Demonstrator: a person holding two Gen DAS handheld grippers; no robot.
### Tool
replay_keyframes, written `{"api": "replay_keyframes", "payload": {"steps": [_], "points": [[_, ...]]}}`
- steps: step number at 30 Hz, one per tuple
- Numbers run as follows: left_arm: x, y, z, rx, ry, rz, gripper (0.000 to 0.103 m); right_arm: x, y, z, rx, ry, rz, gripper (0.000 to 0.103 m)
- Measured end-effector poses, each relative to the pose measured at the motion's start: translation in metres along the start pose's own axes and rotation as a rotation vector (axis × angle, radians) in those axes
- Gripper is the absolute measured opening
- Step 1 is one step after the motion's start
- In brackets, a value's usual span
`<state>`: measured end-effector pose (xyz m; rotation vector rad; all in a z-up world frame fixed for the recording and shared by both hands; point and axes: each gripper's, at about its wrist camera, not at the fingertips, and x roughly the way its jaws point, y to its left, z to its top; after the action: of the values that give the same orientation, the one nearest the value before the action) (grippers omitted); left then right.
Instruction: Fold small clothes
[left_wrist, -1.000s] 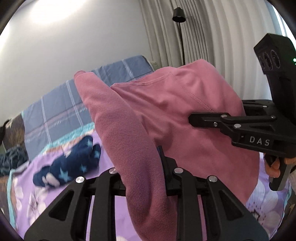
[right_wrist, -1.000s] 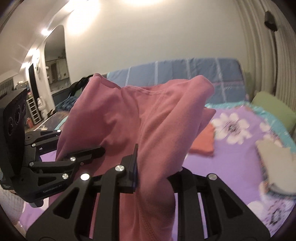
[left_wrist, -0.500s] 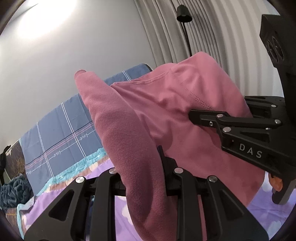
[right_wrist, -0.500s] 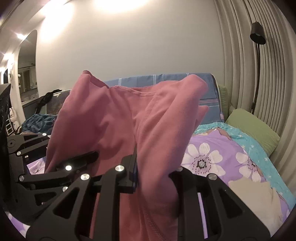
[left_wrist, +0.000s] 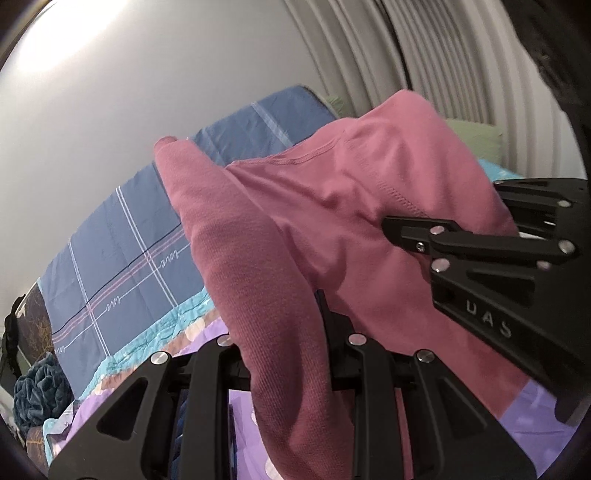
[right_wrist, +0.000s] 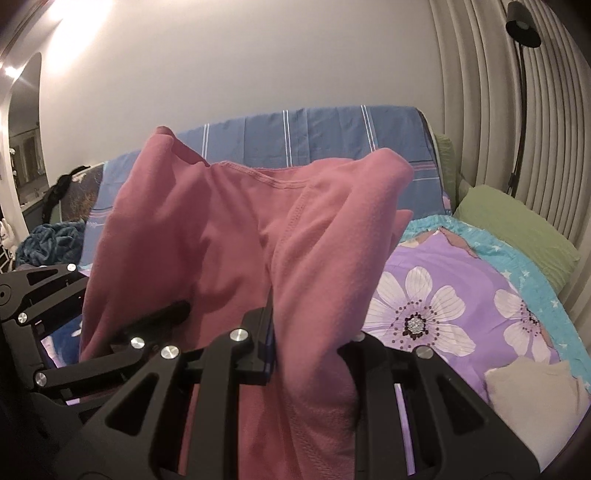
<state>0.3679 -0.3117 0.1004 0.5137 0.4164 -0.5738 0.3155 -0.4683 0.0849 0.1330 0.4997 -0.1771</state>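
**Inspector:** Purple floral bedspread (right_wrist: 480, 280) covers the bed, with a blue checked cover (left_wrist: 122, 236) along the wall side and a green pillow (right_wrist: 517, 229) by the curtain. Location of the work item?

**Assistant:** The pink garment (right_wrist: 229, 236) is held up above the bed, clear of the spread as far as either view shows. It hangs between both tools, stitched edge uppermost and sagging in the middle.

**Inspector:** Tool condition?

**Assistant:** The left gripper (left_wrist: 291, 332) is clamped on a thick fold of the pink cloth, which runs down between its jaws. The right gripper (right_wrist: 306, 332) is likewise closed on cloth at the other end.

**Inspector:** Progress?

**Assistant:** Early, by his reading. The garment is bunched and shows no finished fold; it is not yet laid flat. A beige item (right_wrist: 532, 391) lies on the spread near the right edge; whether it is folded cannot be judged. Laying out, folding and setting down all appear outstanding
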Motion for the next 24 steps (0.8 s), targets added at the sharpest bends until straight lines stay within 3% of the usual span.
{"api": "replay_keyframes", "payload": {"steps": [3, 7, 9, 11, 12, 15, 18, 20, 24], "points": [[0.025, -0.003, -0.007, 0.001, 0.019, 0.028, 0.026, 0.025, 0.0, -0.006, 0.013, 0.018, -0.01, 0.019], [0.057, -0.002, -0.025, -0.025, 0.041, 0.066, 0.038, 0.053, 0.004, -0.017, 0.001, 0.04, -0.036, 0.02], [0.073, -0.005, -0.035, -0.028, 0.093, 0.084, 0.044, 0.077, 0.003, -0.03, -0.041, 0.102, -0.086, 0.025], [0.085, -0.01, -0.052, -0.002, 0.151, 0.109, 0.047, 0.094, 0.002, -0.046, -0.086, 0.151, -0.179, 0.041], [0.088, -0.011, -0.062, 0.016, 0.165, 0.13, 0.047, 0.1, -0.002, -0.056, -0.092, 0.177, -0.216, 0.045], [0.086, -0.005, -0.076, -0.009, 0.18, 0.101, 0.048, 0.112, -0.013, -0.087, -0.064, 0.32, -0.227, 0.046], [0.074, 0.005, -0.088, -0.047, 0.18, 0.064, 0.054, 0.103, -0.02, -0.105, -0.03, 0.339, -0.234, 0.047], [0.074, 0.001, -0.097, -0.052, 0.196, 0.052, 0.054, 0.094, -0.021, -0.106, -0.012, 0.34, -0.265, 0.057], [0.061, -0.004, -0.107, -0.042, 0.205, 0.035, 0.054, 0.06, -0.012, -0.104, -0.03, 0.303, -0.304, 0.057]]}}
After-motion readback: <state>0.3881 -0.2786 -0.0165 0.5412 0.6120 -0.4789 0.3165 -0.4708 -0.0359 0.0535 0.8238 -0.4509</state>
